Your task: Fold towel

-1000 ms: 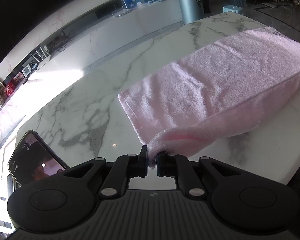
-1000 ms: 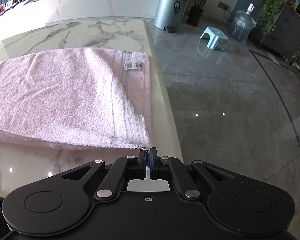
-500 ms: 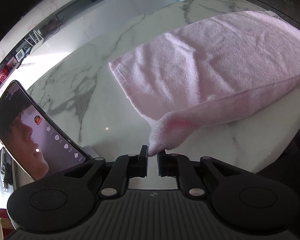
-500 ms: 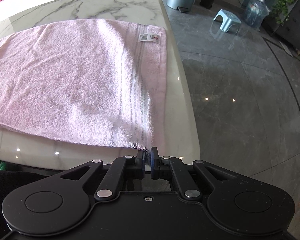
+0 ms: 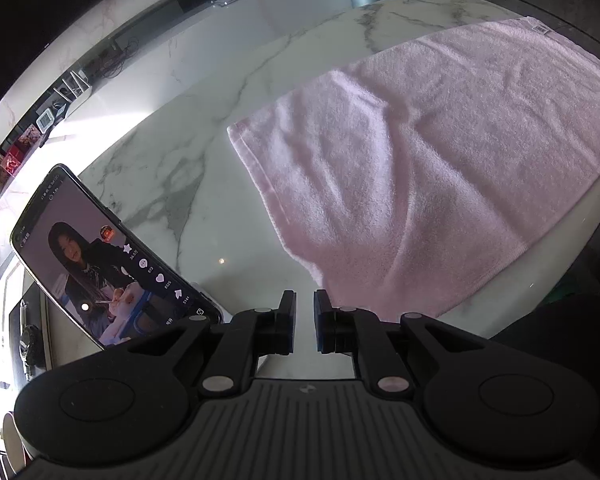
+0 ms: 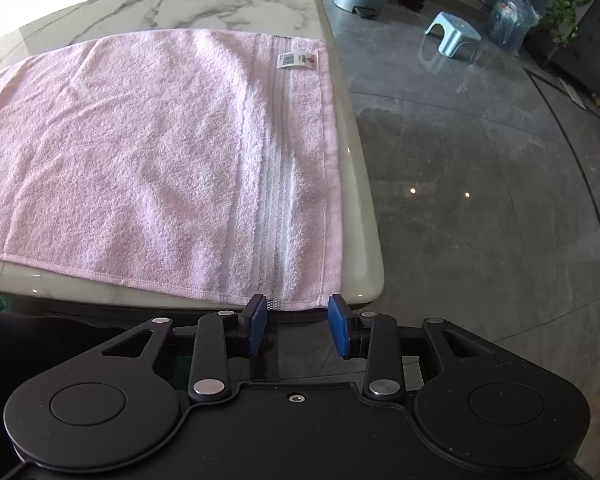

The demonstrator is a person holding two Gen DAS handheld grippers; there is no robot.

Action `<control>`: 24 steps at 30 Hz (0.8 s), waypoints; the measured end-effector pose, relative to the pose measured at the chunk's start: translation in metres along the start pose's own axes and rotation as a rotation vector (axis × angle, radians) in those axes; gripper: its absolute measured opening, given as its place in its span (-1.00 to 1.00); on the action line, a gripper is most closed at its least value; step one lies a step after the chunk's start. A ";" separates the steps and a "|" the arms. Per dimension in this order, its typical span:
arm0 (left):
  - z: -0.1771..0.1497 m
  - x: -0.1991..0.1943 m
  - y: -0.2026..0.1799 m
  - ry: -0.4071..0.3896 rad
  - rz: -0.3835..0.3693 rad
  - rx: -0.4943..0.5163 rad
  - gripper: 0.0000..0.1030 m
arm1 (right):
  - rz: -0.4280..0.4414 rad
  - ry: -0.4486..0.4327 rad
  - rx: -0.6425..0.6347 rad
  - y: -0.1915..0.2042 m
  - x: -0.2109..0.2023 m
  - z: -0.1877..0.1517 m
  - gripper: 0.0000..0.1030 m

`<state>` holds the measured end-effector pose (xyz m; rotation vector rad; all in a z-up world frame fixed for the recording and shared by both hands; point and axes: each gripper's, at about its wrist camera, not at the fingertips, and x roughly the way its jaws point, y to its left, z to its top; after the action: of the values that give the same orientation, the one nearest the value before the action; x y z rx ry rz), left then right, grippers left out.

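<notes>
Left wrist view first: the left gripper [image 5: 304, 312] has let go of the corner it was pinching half a second back. Its fingers [image 5: 287, 322] now sit slightly apart with nothing between them, and the pink towel [image 5: 440, 168] lies flat on the marble counter [image 5: 172, 168], its near-left corner just beyond the tips. One phone [image 5: 100, 256] leans up on the left, screen lit.

Right wrist view: the right gripper [image 6: 298, 326] is opening, blue pads clear of the hem, so that corner is dropped too. The towel's striped end with one barcode tag [image 6: 296, 58] runs along the counter's right edge. Looks like the spreading step is done and the actual fold hasn't started. Count: one towel, one phone, two grippers.
</notes>
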<state>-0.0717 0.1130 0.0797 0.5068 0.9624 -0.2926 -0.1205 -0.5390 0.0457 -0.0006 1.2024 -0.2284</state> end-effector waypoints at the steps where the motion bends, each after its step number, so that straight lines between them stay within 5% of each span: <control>1: 0.002 -0.002 0.000 -0.006 0.003 0.002 -0.82 | -0.001 -0.004 0.001 0.000 -0.001 0.000 -0.36; 24: 0.033 -0.001 -0.017 -0.030 -0.027 0.068 -0.81 | 0.035 -0.015 -0.049 0.016 0.000 0.018 -0.34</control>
<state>-0.0565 0.0808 0.0908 0.5503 0.9329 -0.3572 -0.1011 -0.5260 0.0507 -0.0237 1.1917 -0.1683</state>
